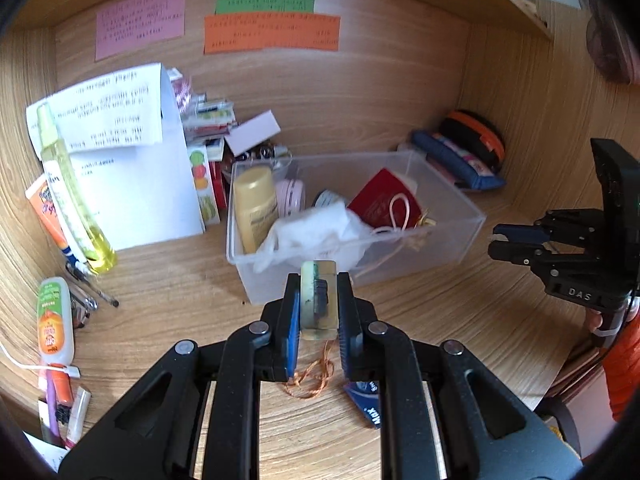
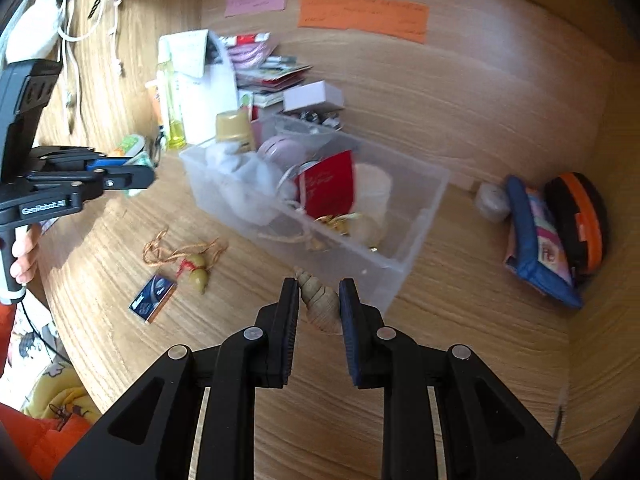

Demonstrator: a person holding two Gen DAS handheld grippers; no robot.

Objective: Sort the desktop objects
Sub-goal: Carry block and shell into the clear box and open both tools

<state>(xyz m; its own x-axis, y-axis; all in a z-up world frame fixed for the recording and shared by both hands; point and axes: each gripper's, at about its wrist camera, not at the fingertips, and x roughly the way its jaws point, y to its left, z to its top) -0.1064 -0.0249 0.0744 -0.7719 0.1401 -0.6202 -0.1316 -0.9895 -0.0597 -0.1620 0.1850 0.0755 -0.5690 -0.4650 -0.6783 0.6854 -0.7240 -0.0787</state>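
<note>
My left gripper [image 1: 319, 284] is shut on a small translucent yellowish block [image 1: 320, 300] with a dark insert, held above the desk just in front of the clear plastic box [image 1: 460, 240]. My right gripper [image 2: 319, 286] is shut on a tan spiral seashell [image 2: 320, 304], near the box's [image 2: 400, 268] front corner. The box holds a yellow bottle [image 1: 254, 204], white tissue [image 1: 316, 228], a red card [image 1: 384, 200] and other small items. A gourd charm on orange cord [image 2: 196, 270] and a small blue card [image 2: 153, 298] lie on the desk. Each gripper shows in the other's view: right gripper [image 1: 494, 240], left gripper [image 2: 148, 170].
At the left stand a yellow spray bottle [image 1: 72, 192], a glue bottle [image 1: 54, 320], pens and white papers [image 1: 132, 184]. A blue pouch [image 2: 536, 236] and an orange-black case [image 2: 580, 220] lean in the right corner. Coloured notes hang on the back panel. A hand [image 2: 24, 256] grips the left handle.
</note>
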